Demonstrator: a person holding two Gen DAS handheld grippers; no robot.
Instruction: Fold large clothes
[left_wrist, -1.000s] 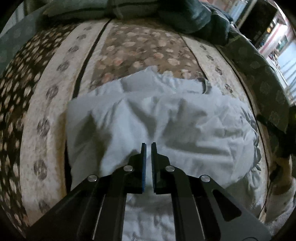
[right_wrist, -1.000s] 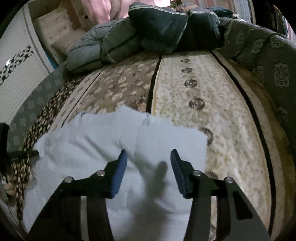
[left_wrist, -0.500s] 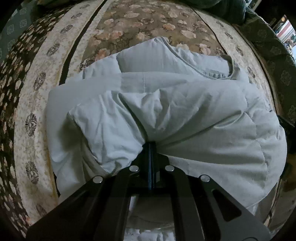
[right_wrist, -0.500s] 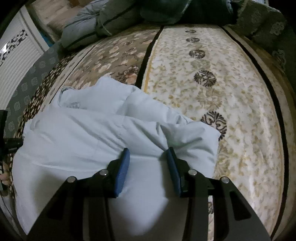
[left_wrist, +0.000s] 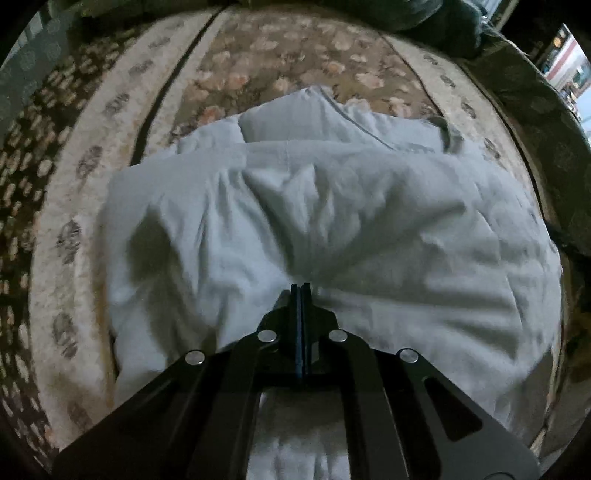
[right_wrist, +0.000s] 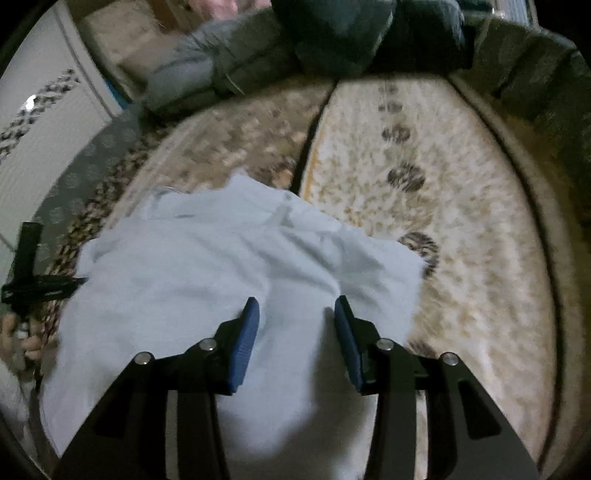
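A large pale blue garment (left_wrist: 332, 206) lies crumpled on a patterned bedspread (left_wrist: 266, 51). My left gripper (left_wrist: 300, 286) is shut on a fold of the garment at its near edge, and creases fan out from the pinch. In the right wrist view the same garment (right_wrist: 207, 266) is spread in front of my right gripper (right_wrist: 295, 310), which is open with its blue pads (right_wrist: 246, 332) apart just above the cloth. The left gripper's black frame (right_wrist: 29, 273) shows at the far left edge there.
The bedspread (right_wrist: 424, 192) has cream bands with dark medallions and a brown floral centre. Dark green and grey quilts (right_wrist: 332, 33) are piled at the head of the bed. A white cabinet (right_wrist: 44, 122) stands to the left.
My left gripper closed on the garment and has pulled the fold back toward me. My right gripper, which had narrowed over the cloth, has opened wide and lifted back.
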